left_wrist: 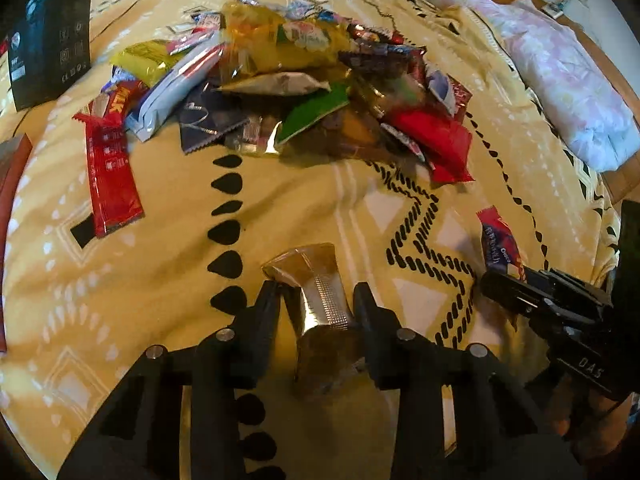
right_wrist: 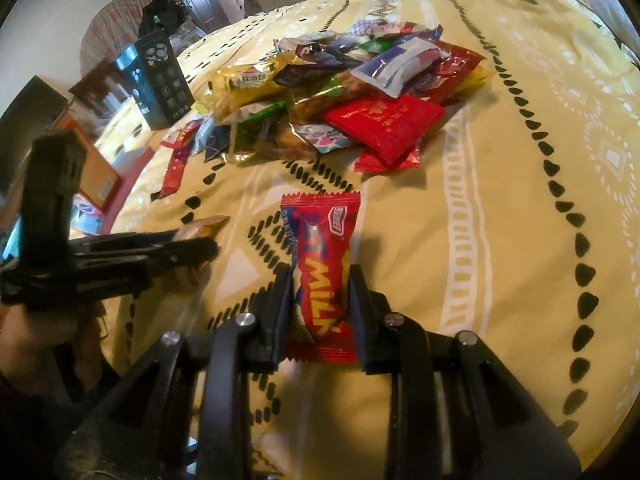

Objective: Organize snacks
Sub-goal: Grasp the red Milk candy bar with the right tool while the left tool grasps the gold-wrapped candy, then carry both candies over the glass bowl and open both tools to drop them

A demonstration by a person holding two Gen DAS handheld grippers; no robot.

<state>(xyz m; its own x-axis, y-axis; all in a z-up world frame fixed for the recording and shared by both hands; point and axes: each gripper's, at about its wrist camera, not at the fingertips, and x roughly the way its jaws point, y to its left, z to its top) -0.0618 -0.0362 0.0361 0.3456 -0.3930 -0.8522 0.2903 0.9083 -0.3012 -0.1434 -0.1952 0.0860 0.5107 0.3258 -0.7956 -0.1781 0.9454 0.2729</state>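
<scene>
Yellow patterned bedspread [left_wrist: 140, 280] fills both views w/ black teardrop marks & zigzag lines. A folded pink-white quilt [left_wrist: 560, 80] sits at upper right of left wrist view. Black box [right_wrist: 158, 80] stands upright at upper left of right wrist view, just beside the snack pile [left_wrist: 304, 80], which is heaped across upper centre: yellow bags, a red packet [right_wrist: 384, 128], a white-blue pouch [right_wrist: 394, 68], green & purple wrappers all overlapping. A long red bar [left_wrist: 112, 168] lies flat at left of pile, its top end touching it.

Left gripper [left_wrist: 316, 300] comes in from bottom centre, level & low over the bedspread. A gold wrapper [left_wrist: 316, 292] sits between its fingers, both fingertips touching the wrapper's sides, flared end sticking out past the tips — jaws pinched on it. In right wrist view this gripper shows side-on at left, a hand under it.

Right gripper [right_wrist: 320, 284] enters bottom centre, angled down at the bedspread. A red-blue milk bar [right_wrist: 322, 272] lies lengthwise between its fingers, well short of the pile; jaws straddle it closely, but can't tell if actually clamping.
</scene>
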